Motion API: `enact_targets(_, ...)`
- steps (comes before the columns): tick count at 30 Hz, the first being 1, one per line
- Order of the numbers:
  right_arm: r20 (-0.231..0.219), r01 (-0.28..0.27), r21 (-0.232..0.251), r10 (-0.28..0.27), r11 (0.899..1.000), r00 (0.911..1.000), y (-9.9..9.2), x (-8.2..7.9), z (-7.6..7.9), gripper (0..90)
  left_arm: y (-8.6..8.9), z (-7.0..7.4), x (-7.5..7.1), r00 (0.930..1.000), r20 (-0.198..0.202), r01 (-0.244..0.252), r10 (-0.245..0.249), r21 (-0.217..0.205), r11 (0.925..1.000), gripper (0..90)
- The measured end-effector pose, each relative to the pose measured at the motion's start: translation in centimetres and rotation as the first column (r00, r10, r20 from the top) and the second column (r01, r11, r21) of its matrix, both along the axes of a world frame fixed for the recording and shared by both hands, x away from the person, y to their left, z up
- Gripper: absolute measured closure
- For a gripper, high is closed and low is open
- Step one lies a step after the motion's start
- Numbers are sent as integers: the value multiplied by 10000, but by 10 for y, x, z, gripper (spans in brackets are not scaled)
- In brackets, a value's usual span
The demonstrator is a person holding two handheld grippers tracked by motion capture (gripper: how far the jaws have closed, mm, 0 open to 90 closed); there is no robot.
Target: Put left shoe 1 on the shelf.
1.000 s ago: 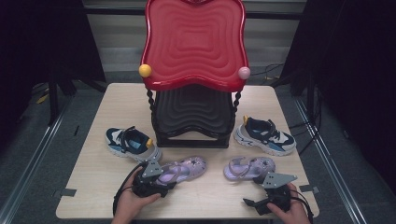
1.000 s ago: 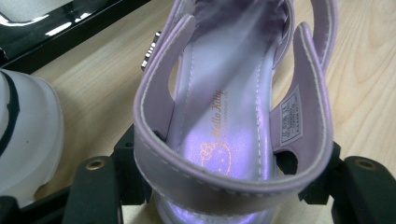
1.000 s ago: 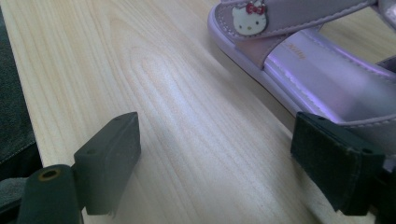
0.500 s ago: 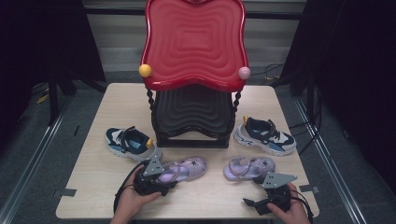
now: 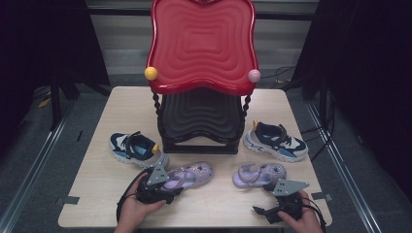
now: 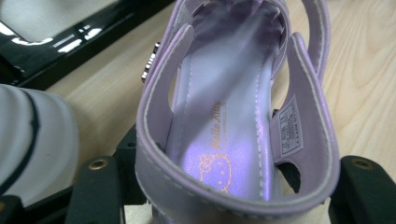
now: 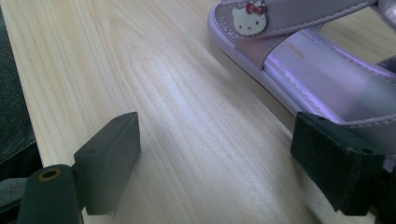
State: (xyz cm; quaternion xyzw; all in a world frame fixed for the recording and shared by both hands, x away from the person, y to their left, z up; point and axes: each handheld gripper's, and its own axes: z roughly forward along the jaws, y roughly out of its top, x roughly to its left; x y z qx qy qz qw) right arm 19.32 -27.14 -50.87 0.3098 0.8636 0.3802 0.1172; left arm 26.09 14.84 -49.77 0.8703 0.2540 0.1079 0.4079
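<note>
L tongs sit round the heel of the L lilac sandal at 6 o'clock of the rack. L gripper view: heel strap between the jaws, which have just been closing; can't tell if pads press. R tongs spread, nothing between, on bare worktop w/ R lilac sandal just beside. Light wood worktop, dark room. Sneakers at 8 & 4 o'clock.
</note>
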Motion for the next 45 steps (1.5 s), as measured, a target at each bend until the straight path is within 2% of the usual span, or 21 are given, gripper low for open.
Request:
enact_targets(4,-5,2,2,-2,10000,10000,0,0,0,154,2,10,-3,9998,203,-30,35,-231,9997,364)
enact_targets(11,-3,0,2,0,10000,10000,0,0,0,154,5,25,-6,9996,184,-217,231,-728,9971,364)
enact_targets(13,-4,2,1,-2,10000,10000,0,0,0,154,5,30,-7,9993,263,-249,268,-730,9970,364)
enact_targets(19,-3,3,1,-3,10000,10000,0,0,0,154,5,46,-8,9988,260,-387,422,-1255,9913,364)
enact_targets(20,-1,3,2,-3,10000,10000,0,0,0,154,4,49,-8,9986,360,-354,400,-1215,9920,365)
enact_targets(24,2,-7,2,7,10000,10000,0,0,0,154,3,59,-6,9985,352,-376,420,-1180,9923,365)
enact_targets(29,-22,12,-1,-12,10000,10000,0,0,0,154,6,68,-4,9979,368,-476,529,-1307,9903,365)
enact_targets(33,-21,10,-2,-10,10000,10000,0,0,0,154,8,75,-3,9971,337,-624,680,-1463,9873,365)
enact_targets(40,-17,-8,-23,8,10000,10000,0,0,0,154,10,86,-1,9945,476,-847,928,-1503,9850,365)
enact_targets(44,-18,-8,-23,8,10000,10000,0,0,0,154,10,92,2,9921,505,-1045,1147,-1712,9797,365)
enact_targets(45,-22,11,0,-11,10000,10000,0,0,0,154,10,93,2,9916,534,-1074,1176,-1658,9803,365)
